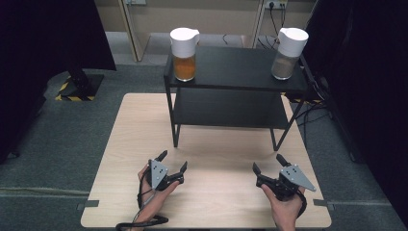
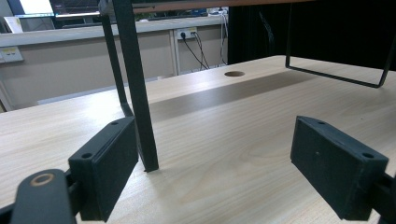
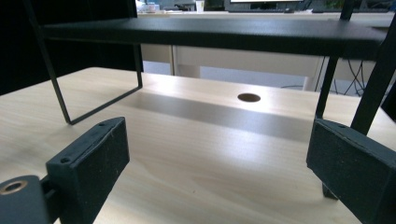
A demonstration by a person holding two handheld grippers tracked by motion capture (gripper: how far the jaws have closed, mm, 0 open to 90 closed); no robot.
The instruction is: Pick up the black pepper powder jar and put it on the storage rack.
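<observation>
Matte black shelf point(image 1: 235, 70), pale woodgrain table point(image 1: 216, 192)

A black two-tier shelf point(image 1: 235, 72) stands on the wooden table point(image 1: 211, 192).

You will find no text, brand, number or label that can be read here. Left of the black shelf point(image 1: 235, 77), a floor plate under a dark stand carries yellow-and-black hazard stripes point(image 1: 67, 94), a warning marking without words. In the left gripper view, behind the shelf leg point(image 2: 137, 93), a small plate point(image 2: 10, 53) on the wall shows yellow and dark patches, too blurred for you to read.
</observation>
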